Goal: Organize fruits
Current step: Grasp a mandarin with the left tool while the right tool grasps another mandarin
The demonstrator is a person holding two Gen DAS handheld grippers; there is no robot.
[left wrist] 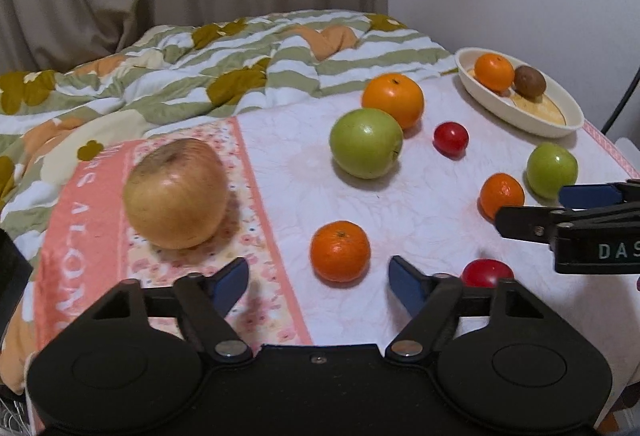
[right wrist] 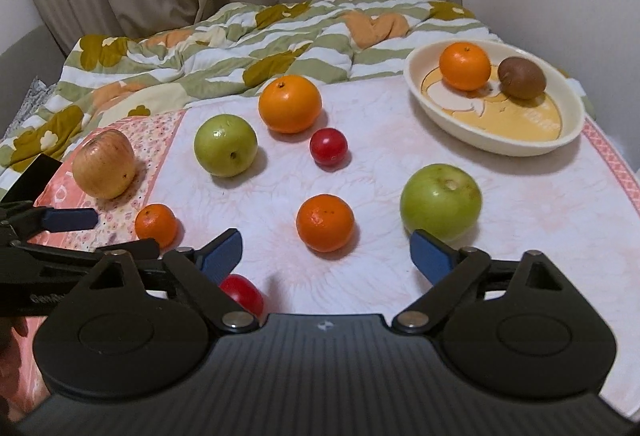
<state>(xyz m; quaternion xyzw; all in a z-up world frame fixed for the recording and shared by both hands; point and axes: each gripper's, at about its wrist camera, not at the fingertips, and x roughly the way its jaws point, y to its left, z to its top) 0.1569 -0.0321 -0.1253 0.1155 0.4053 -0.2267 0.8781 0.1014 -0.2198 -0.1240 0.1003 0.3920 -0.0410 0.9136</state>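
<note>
Fruit stock, on pale quilted cloth w/ pink floral border (right wrist: 280,260), spread over a bed:

- Oval cream dish w/ yellow print base (right wrist: 568,140), far right. Holds one small orange mandarin (right wrist: 464,66) touching or just beside a brown fuzzy kiwi (right wrist: 522,78). Prob. the collection point; two in, rest loose.
- Large yellow-red apple (left wrist: 176,194), on the pink border, left. Heaviest item by look; firm, waxy. Take across widest part.
- Big round orange (right wrist: 290,109) & large green apple (right wrist: 225,145), mid-cloth, near each other. Firm, smooth; apple skin may slip.
- Second green apple (right wrist: 440,201), just beyond right gripper's right finger.
- Small mandarin, centre (right wrist: 325,222): light, soft peel, squeeze gently at the equator. Another small mandarin (right wrist: 156,226) further left.
- Small red cherry tomato (right wrist: 328,147), mid-cloth; second red tomato (right wrist: 242,294) close under the tools. Thin-skinned, bruise easily, roll.

Tools:
- Left gripper (left wrist: 318,282): blue pads apart, nothing between; left mandarin lies just ahead.
- Right gripper (right wrist: 326,256): spread wide, empty; centre mandarin ahead.
</note>
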